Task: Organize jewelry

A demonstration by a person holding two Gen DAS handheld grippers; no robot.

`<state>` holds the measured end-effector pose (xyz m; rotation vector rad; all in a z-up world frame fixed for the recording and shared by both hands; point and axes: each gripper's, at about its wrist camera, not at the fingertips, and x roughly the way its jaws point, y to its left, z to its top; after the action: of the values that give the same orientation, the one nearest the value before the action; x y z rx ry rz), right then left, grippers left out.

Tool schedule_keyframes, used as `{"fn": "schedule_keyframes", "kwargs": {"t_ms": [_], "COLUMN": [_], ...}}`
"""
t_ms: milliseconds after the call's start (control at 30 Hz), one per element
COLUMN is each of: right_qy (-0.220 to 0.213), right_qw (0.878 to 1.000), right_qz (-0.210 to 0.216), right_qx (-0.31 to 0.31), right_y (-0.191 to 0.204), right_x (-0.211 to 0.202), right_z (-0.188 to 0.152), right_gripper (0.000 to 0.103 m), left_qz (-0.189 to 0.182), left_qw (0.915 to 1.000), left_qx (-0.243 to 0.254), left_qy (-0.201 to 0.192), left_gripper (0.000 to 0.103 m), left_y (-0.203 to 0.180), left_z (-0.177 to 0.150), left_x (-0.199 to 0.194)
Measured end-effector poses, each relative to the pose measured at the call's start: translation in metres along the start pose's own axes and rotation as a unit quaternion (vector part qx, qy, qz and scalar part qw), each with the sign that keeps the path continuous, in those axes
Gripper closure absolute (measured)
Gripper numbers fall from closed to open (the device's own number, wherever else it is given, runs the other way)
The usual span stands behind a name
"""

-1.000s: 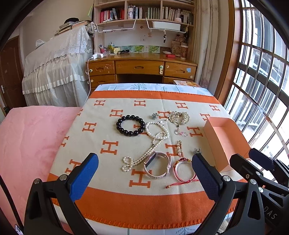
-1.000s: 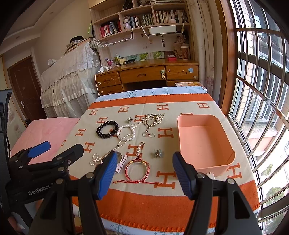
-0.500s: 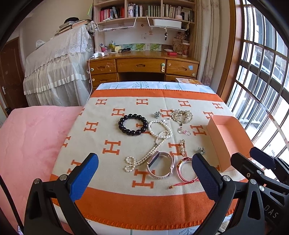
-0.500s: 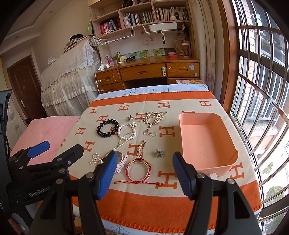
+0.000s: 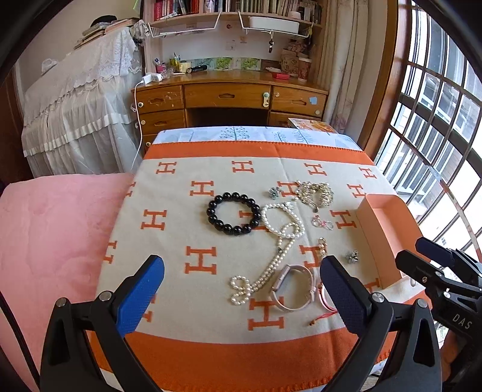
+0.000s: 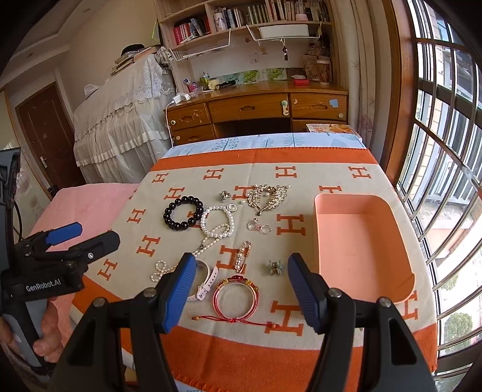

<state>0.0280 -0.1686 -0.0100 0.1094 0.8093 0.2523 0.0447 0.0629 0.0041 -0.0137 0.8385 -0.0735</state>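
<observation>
Beside the pink tray (image 6: 400,289), the red bracelet (image 6: 236,294) is framed by the spread, empty right gripper (image 6: 239,291). Its trailing cord could be snagged. The left gripper (image 5: 241,297) is also held spread.

You could read "GenRobot.AI" in white letters on the black body of your left claw (image 6: 78,241), seen from the right wrist view. From the left wrist view, "DAS" showed in white on the black housing of your right claw (image 5: 433,259); anything before those letters was cut off. The blanket (image 6: 211,346) carried big orange "H" marks repeated in rows across its cream field. Spines of the books (image 6: 192,28) on the shelf were too small to read.
</observation>
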Motion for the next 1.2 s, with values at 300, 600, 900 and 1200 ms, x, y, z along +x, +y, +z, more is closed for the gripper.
{"fn": "schedule_keyframes", "kwargs": {"t_ms": [300, 600, 900, 1200], "right_qy": [0.061, 0.183, 0.245, 0.244], "right_qw": [0.998, 0.982, 0.969, 0.967], "right_qz": [0.027, 0.046, 0.018, -0.021], "right_qx": [-0.023, -0.014, -0.011, -0.069], "right_y": [0.004, 0.014, 0.016, 0.032], "right_x": [0.055, 0.159, 0.217, 0.225], "right_z": [0.058, 0.085, 0.078, 0.072], "right_gripper": [0.039, 0.064, 0.083, 0.095], "left_qz": [0.037, -0.005, -0.013, -0.016], "left_qw": [0.9978, 0.9926, 0.9837, 0.9762], "left_qx": [0.052, -0.007, -0.031, -0.022], "left_qy": [0.018, 0.121, 0.176, 0.215], "left_gripper": [0.001, 0.001, 0.004, 0.035], "left_y": [0.024, 0.058, 0.068, 0.059], "left_z": [0.041, 0.068, 0.068, 0.071], "left_x": [0.038, 0.138, 0.205, 0.225]}}
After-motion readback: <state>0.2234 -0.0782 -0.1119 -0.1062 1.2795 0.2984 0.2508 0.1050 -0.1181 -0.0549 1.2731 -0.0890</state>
